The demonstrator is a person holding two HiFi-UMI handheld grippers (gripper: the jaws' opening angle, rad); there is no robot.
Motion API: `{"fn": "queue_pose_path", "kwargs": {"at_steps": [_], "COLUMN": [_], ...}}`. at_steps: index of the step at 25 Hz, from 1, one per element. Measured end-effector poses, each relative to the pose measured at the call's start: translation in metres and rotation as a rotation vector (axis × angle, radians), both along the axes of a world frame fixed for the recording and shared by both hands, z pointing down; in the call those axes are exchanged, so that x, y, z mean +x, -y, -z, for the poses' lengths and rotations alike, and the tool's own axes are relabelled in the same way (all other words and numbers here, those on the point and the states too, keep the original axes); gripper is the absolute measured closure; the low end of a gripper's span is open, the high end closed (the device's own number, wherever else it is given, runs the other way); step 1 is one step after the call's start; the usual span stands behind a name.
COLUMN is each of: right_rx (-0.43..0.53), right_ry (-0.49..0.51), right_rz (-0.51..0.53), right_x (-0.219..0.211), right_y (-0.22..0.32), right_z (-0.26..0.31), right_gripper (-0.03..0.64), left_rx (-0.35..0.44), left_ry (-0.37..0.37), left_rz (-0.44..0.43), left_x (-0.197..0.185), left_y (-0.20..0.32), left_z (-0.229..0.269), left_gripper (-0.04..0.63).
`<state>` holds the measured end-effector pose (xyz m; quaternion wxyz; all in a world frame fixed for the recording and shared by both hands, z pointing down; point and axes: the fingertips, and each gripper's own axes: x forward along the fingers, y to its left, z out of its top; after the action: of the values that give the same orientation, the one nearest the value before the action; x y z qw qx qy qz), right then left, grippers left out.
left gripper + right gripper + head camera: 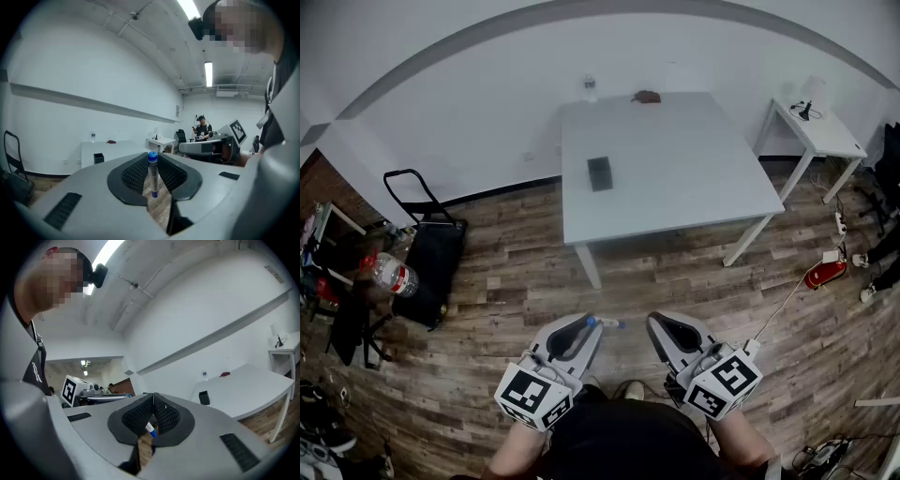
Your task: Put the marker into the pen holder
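Left gripper (587, 324): fingers pinching the marker (153, 176) crosswise, right at the tips, blue cap poking past them. Right gripper (658, 323): fingers pressed together, nothing in them, near the marker's free end. Pen holder (600, 173) sits on the surface (694, 159), well apart from me. My worries: a tip-only pinch could let the marker pivot or drop to the floor during the carry. A right-side bump could knock it loose. A tilted approach could clip the holder's rim.

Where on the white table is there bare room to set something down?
The table is bare right of the pen holder, through to its right and front edges. The only crowding is the far edge, where a bottle and a dark object sit.
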<state>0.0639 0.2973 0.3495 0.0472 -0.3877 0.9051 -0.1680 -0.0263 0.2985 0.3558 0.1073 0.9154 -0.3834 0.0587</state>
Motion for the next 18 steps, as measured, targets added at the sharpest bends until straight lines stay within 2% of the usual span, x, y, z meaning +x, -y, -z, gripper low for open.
{"fn": "queue_pose_path", "kwargs": {"at_steps": [10,18], "right_rx": [-0.020,-0.032], "right_ry": [-0.004,-0.037], "right_rz": [-0.019,-0.043], "right_x": [0.009,-0.009], "right_y": [0.021,0.082], "right_z": [-0.009,-0.012], "right_gripper": [0.601,0.601], "left_rx": [0.002,0.003], "left_ry": [0.010,-0.005], "left_rz": [-0.024,-0.048], "left_x": [0.010,-0.007], "left_y": [0.028,0.093], "left_z": [-0.006,-0.010], "left_gripper": [0.529,0.529]}}
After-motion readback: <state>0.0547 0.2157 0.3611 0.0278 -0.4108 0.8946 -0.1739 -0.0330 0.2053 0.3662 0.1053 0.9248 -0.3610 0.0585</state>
